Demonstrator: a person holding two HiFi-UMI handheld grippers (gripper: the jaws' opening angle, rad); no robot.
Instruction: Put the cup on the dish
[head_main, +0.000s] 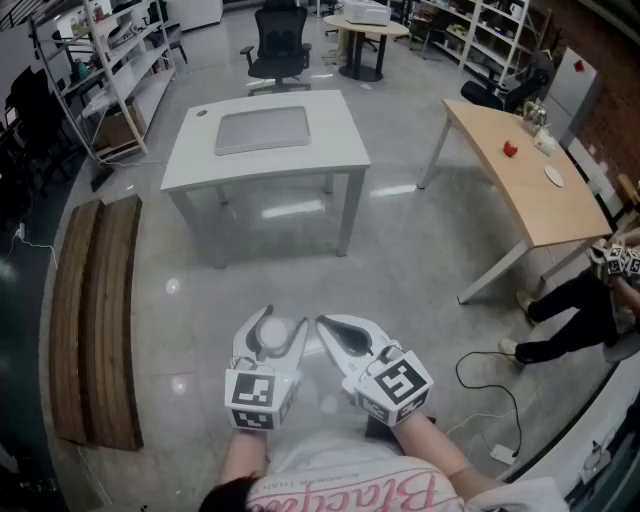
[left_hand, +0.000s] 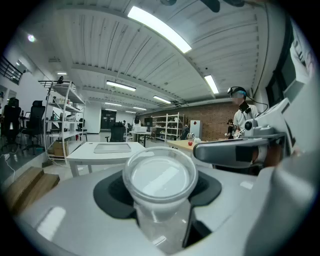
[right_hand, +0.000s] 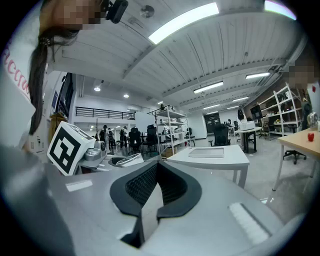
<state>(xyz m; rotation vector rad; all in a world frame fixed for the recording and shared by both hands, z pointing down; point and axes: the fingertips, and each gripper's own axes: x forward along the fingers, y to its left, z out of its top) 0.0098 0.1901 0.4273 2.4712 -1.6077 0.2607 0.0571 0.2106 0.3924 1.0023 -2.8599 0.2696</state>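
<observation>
Cup (left_hand: 159, 175) sits squeezed between the jaws of the left gripper (head_main: 281, 324); the right gripper (head_main: 325, 326) beside it has its jaws pressed together. Farther off stands a white table (head_main: 330, 150) with a gray tray (head_main: 263, 129) on it.

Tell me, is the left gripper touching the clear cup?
Touching. The left gripper grips the clear cup: its own view shows the dark pads pressed against both sides of it.

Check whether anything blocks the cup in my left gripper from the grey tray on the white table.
Nothing visible does. The left gripper holds the cup; only floor lies between it and the white table bearing the grey tray.
</observation>
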